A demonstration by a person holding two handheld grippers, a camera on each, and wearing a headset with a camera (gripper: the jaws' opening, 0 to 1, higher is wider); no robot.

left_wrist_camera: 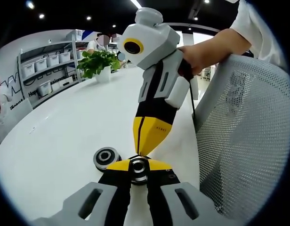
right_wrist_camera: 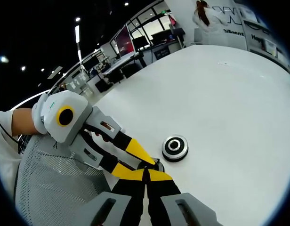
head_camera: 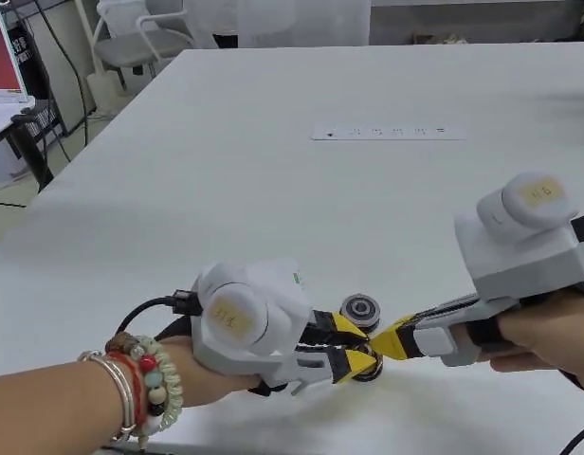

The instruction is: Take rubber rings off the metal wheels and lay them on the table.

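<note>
**Yellow tips met on one wheel**

Between its two yellow tips the left gripper (left_wrist_camera: 138, 165) pinched a wheel (left_wrist_camera: 139, 169), one tip on each side, with the wheel resting on the white table (head_camera: 273, 190). The right gripper (right_wrist_camera: 146, 173) had its jaws pressed together to a point. That point touched the far edge of the wheel, opposite the left gripper. Whether anything was caught between those tips could not be told, because they hid that edge.

Just beside the wheel, on the side away from the person, a second wheel (head_camera: 360, 309) lay flat on the table. It was clear of both grippers and showed a dark band around a bright metal middle.

Left of the wheel, the hand (head_camera: 202, 384) on the left gripper had beaded bracelets (head_camera: 145, 379) on its wrist. Right of the wheel, another hand (head_camera: 548, 336) gripped the right gripper.

Well beyond the wheel, across the table, lay a paper strip (head_camera: 387, 133). In the left gripper view a mesh chair (left_wrist_camera: 239, 132) stood close to the right of the wheel, and a plant (left_wrist_camera: 98, 62) stood far beyond it at the table's far side.
</note>
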